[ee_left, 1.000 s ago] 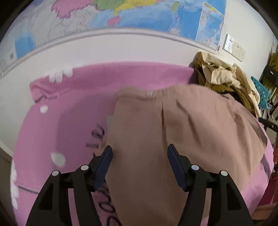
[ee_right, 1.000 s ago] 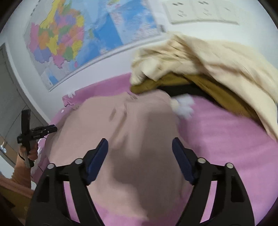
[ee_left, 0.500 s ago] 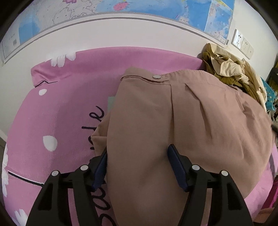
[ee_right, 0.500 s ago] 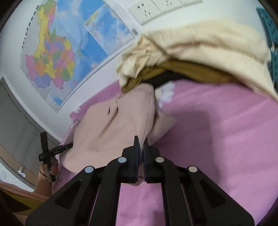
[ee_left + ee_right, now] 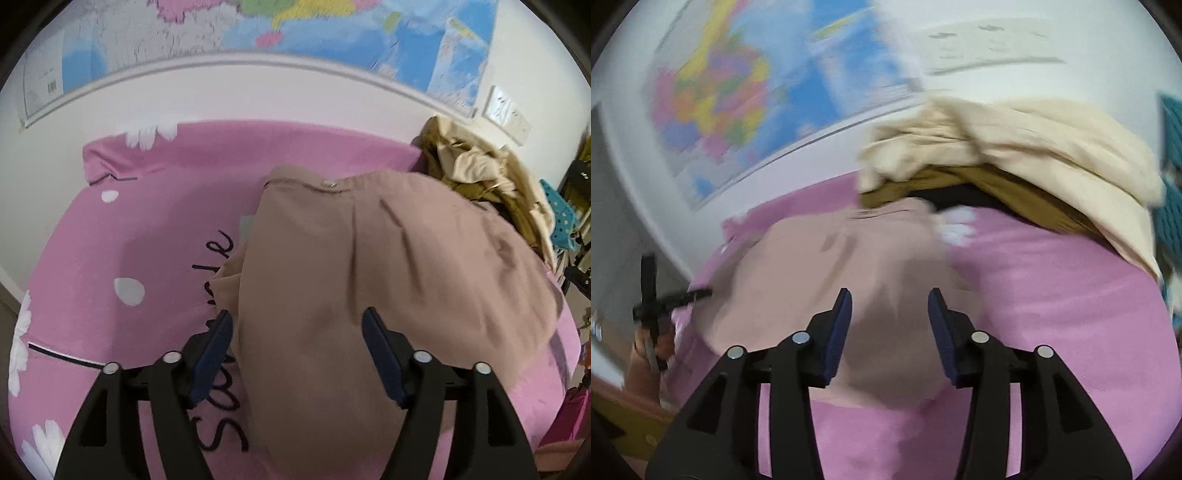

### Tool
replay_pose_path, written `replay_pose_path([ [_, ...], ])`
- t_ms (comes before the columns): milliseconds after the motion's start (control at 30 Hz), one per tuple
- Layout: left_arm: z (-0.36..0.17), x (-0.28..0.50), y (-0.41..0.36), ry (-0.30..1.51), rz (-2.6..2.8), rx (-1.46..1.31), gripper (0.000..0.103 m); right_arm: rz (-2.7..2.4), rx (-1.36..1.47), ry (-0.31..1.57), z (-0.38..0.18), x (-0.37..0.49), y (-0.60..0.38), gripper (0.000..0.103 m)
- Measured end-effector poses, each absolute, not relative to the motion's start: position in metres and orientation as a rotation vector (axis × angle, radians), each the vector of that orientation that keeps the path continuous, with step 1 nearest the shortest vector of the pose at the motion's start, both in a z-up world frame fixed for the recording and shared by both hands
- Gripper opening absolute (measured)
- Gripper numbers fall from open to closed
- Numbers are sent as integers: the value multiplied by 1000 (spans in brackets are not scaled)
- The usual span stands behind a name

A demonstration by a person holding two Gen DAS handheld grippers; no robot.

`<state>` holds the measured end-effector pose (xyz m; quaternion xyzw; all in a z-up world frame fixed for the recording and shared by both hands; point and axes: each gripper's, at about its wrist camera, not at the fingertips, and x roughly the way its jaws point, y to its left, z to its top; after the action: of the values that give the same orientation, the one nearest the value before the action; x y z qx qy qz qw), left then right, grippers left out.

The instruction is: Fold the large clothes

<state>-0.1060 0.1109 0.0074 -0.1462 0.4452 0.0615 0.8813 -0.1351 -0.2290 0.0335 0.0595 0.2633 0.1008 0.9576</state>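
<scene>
A large tan garment (image 5: 369,266) with a snap button near its top edge lies spread on the pink bedsheet (image 5: 147,229). My left gripper (image 5: 298,326) hovers over its near left part, jaws opening, nothing pinched between the pads. In the right wrist view the same tan garment (image 5: 820,266) is blurred. My right gripper (image 5: 890,304) is above its near edge, jaws opening, cloth below them but not clamped. The left gripper (image 5: 679,295) shows there at far left, held by a hand (image 5: 646,354).
A heap of cream and mustard clothes (image 5: 1015,158) lies on the bed's far right corner, also seen as a clothes pile (image 5: 480,184). A wall map (image 5: 295,33) and sockets (image 5: 990,48) are behind. A teal item (image 5: 561,221) stands past the bed's right edge.
My right gripper clamped shut on the garment's edge half a second ago and has now opened, with the cloth lying flat again. My left gripper's jaws stand slightly wider; its view shifted a little.
</scene>
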Motion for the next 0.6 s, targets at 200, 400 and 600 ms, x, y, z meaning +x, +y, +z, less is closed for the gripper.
replay_pose_path([
  [200, -4, -103, 93, 968, 129, -235, 72, 257, 13, 660, -2, -89, -187, 44],
  [400, -19, -98, 104, 991, 161, -292, 76, 207, 45, 692, -10, -66, -195, 40],
  [600, -7, -113, 104, 961, 147, -326, 76, 313, -14, 587, 21, -98, -170, 54],
])
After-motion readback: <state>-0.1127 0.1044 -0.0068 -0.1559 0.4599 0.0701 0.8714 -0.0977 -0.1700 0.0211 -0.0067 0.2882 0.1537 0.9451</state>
